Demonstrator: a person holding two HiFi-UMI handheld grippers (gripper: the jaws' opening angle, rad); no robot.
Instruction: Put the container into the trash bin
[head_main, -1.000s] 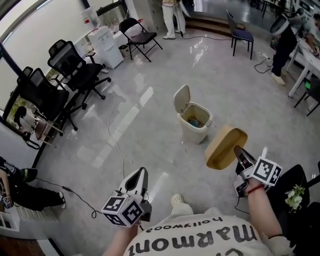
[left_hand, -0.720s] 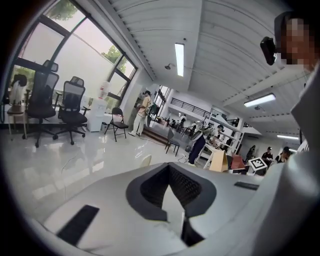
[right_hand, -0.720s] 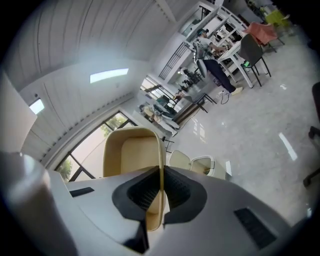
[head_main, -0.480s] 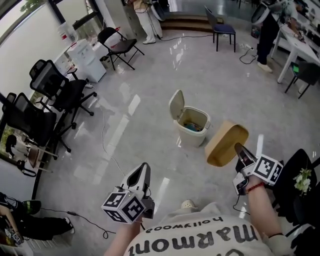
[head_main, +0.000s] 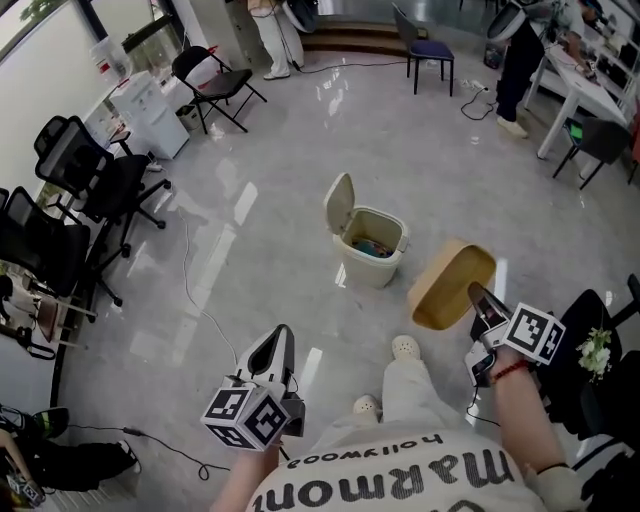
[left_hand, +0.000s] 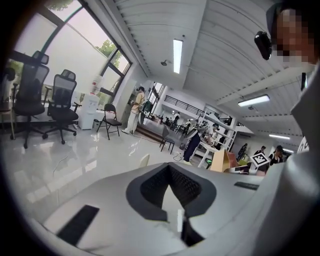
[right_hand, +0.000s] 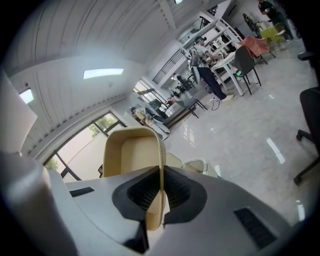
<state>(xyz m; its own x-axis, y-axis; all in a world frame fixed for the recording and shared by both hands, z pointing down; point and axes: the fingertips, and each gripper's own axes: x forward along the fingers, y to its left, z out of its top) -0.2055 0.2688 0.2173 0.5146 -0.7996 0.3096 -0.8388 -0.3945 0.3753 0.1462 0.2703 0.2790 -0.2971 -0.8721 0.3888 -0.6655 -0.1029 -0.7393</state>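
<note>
A tan oval container (head_main: 449, 284) hangs in the air at the right, my right gripper (head_main: 478, 298) shut on its rim; the right gripper view shows its wall (right_hand: 131, 152) pinched between the jaws. The beige trash bin (head_main: 369, 247) stands on the floor ahead with its lid (head_main: 338, 202) flipped up and some rubbish inside. The bin sits just left of and beyond the held container. My left gripper (head_main: 279, 349) is low at the left, shut with nothing in it; its closed tip (left_hand: 170, 172) points across the room.
Glossy grey floor all round the bin. Black office chairs (head_main: 75, 170) and a folding chair (head_main: 210, 80) stand at the left, with a cable (head_main: 192, 290) trailing over the floor. A blue chair (head_main: 425, 50) and a white desk (head_main: 580, 95) are far right. My feet (head_main: 404, 347) show below.
I have walked closer to the bin, which has slid left and nearer in the head view. The right gripper still holds the container; a foot has stepped forward.
</note>
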